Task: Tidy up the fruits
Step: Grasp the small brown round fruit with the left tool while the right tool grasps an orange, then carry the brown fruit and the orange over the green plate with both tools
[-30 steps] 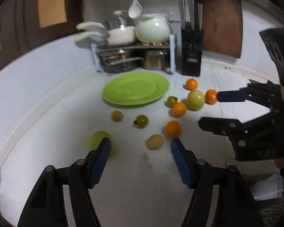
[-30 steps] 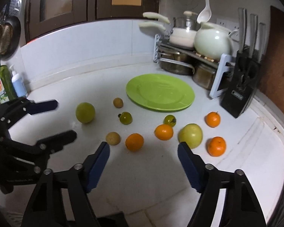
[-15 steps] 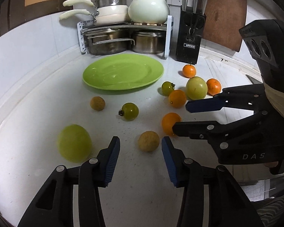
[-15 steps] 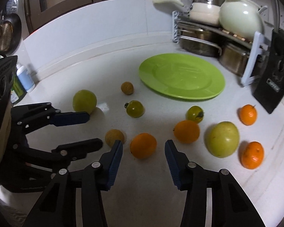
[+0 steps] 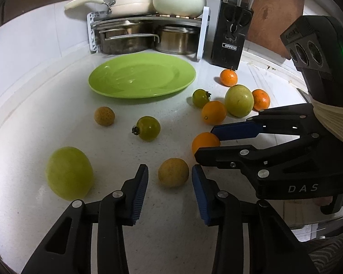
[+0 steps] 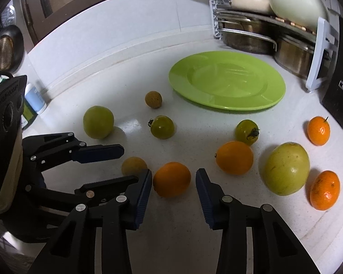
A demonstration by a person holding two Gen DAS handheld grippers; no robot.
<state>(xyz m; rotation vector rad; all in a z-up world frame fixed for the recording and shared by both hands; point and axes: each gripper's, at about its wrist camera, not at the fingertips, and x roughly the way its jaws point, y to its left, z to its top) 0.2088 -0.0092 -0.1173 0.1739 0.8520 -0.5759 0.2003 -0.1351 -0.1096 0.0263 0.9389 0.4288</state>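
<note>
A tan round fruit (image 5: 173, 175) lies on the white counter between the fingers of my left gripper (image 5: 169, 168). Its jaws are closing, with a gap still on each side. My right gripper (image 6: 174, 171) straddles an orange (image 6: 171, 179); its jaws are closing too and the pads do not press on it. Each wrist view shows the other gripper from the side, the right gripper (image 5: 204, 142) and the left gripper (image 6: 130, 164). The empty green plate (image 5: 103, 84) lies behind them. A large green fruit (image 5: 68, 175) sits left of the tan one.
Two green tomatoes (image 5: 148, 127) (image 5: 200, 97), a brown fruit (image 5: 104, 115), another orange (image 5: 213, 111), a yellow-green apple (image 5: 239, 100) and two tangerines (image 5: 228, 77) (image 5: 260, 99) lie scattered. A pot rack (image 5: 148, 34) and knife block (image 5: 231, 38) stand behind; bottles (image 6: 34, 98) stand at the wall.
Both grippers have come down and forward toward the fruit and their jaws have narrowed. The tan fruit now sits between the left fingers, the orange between the right.
</note>
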